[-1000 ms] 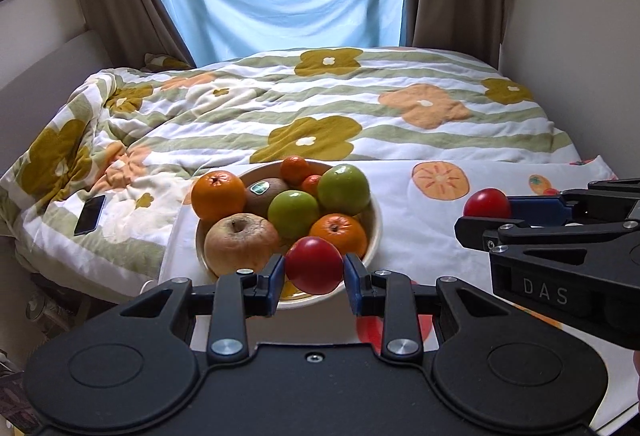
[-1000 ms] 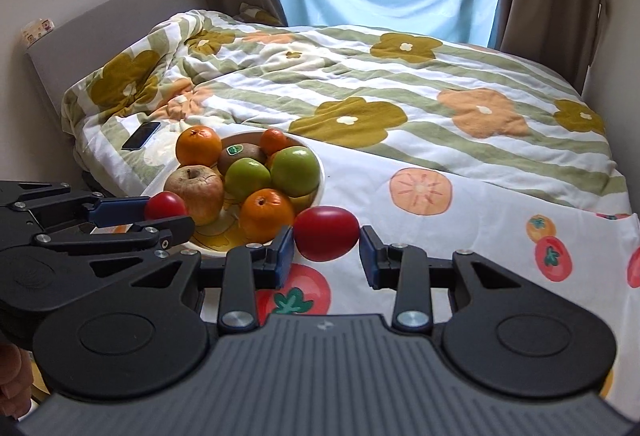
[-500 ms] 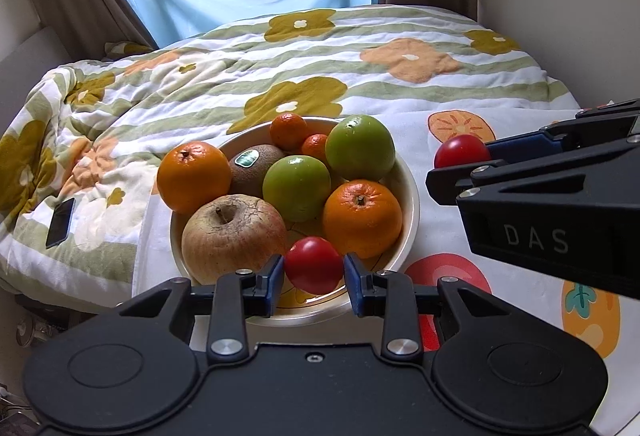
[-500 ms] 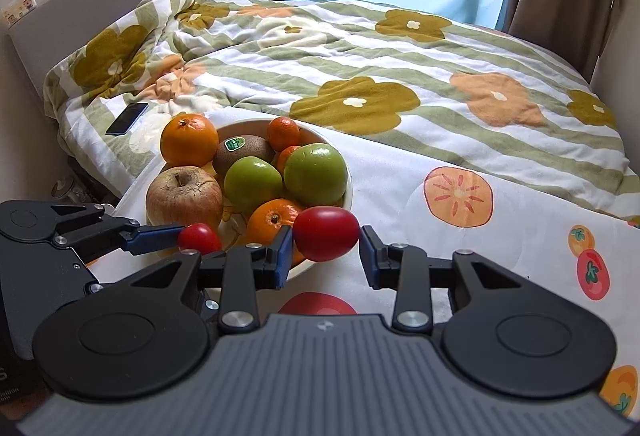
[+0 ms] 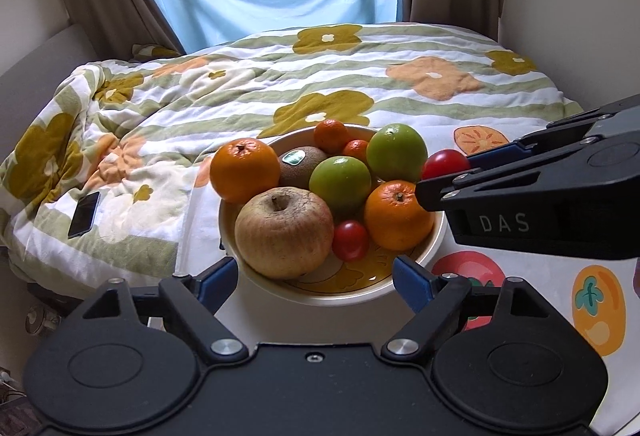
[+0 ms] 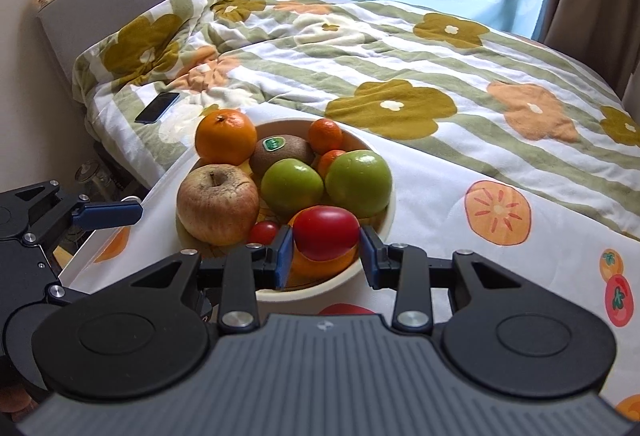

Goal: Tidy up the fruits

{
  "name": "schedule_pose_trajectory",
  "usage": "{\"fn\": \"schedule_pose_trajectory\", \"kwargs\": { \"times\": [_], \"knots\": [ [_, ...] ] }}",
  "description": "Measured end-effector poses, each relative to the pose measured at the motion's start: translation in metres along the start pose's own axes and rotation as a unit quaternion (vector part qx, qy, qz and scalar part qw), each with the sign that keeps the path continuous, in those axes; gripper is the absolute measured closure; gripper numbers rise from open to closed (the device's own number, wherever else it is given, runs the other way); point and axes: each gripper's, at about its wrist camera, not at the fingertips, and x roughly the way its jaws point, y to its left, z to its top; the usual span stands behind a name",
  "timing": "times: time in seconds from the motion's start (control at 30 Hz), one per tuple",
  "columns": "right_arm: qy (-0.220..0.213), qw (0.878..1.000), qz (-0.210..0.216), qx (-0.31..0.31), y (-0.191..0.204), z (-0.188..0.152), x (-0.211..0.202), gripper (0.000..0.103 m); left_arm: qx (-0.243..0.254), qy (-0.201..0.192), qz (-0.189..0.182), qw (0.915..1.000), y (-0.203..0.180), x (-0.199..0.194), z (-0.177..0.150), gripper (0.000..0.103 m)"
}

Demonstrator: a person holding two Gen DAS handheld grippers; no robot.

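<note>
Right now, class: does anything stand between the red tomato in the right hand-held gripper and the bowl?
Nothing visible does. The right hand-held gripper holds the red tomato over the bowl, where an orange lies under it.

left claw (image 5: 316, 278): black, blue pads | right claw (image 6: 326, 254): black (apparently ribbed), "DAS"

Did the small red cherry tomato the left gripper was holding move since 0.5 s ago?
Yes. The small red cherry tomato has left the now-open left gripper and lies in the cream ceramic bowl, between the wrinkled apple and an orange.
</note>
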Motion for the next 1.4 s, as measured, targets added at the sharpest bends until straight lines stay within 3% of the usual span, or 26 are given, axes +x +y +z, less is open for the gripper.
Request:
{"fn": "schedule_pose_trajectory", "kwargs": {
  "times": [0.23, 0.57, 0.63, 0.67, 0.73, 0.8, 0.9, 1.13, 1.4],
  "knots": [
    [0.030, 0.999, 0.028, -0.026, 0.025, -0.007, 0.023, 0.053, -0.020, 0.017, 0.018, 0.9995, 0.019, -0.003, -0.021, 0.015],
    [0.031, 0.999, 0.018, -0.034, 0.036, -0.010, 0.037, 0.052, -0.042, 0.023, 0.026, 0.9985, 0.037, -0.006, -0.032, 0.015],
    [0.025, 0.999, 0.017, -0.031, 0.035, -0.010, 0.036, 0.035, -0.042, 0.022, 0.023, 0.9986, 0.039, -0.006, -0.033, 0.015],
    [0.023, 0.999, 0.019, -0.028, 0.034, -0.010, 0.035, 0.031, -0.042, 0.022, 0.021, 0.9987, 0.039, -0.005, -0.034, 0.015],
    [0.020, 0.999, 0.025, -0.017, 0.032, -0.010, 0.032, 0.007, -0.040, 0.021, 0.018, 0.9988, 0.040, -0.005, -0.035, 0.015],
    [0.020, 0.999, 0.030, -0.002, 0.028, -0.011, 0.028, 0.001, -0.036, 0.019, 0.014, 0.9991, 0.039, -0.006, -0.035, 0.015],
    [0.017, 0.999, 0.022, 0.015, 0.023, -0.013, 0.019, 0.000, -0.027, 0.012, 0.009, 0.9995, 0.037, -0.011, -0.034, 0.015],
    [-0.009, 0.998, 0.007, 0.058, 0.000, -0.020, -0.035, 0.000, -0.006, -0.025, 0.009, 0.9996, 0.018, -0.048, -0.020, 0.015],
    [-0.061, 0.993, -0.058, 0.087, -0.034, -0.036, -0.145, 0.000, -0.008, -0.093, 0.011, 0.9955, -0.011, -0.123, 0.005, 0.015]
  ]
}}
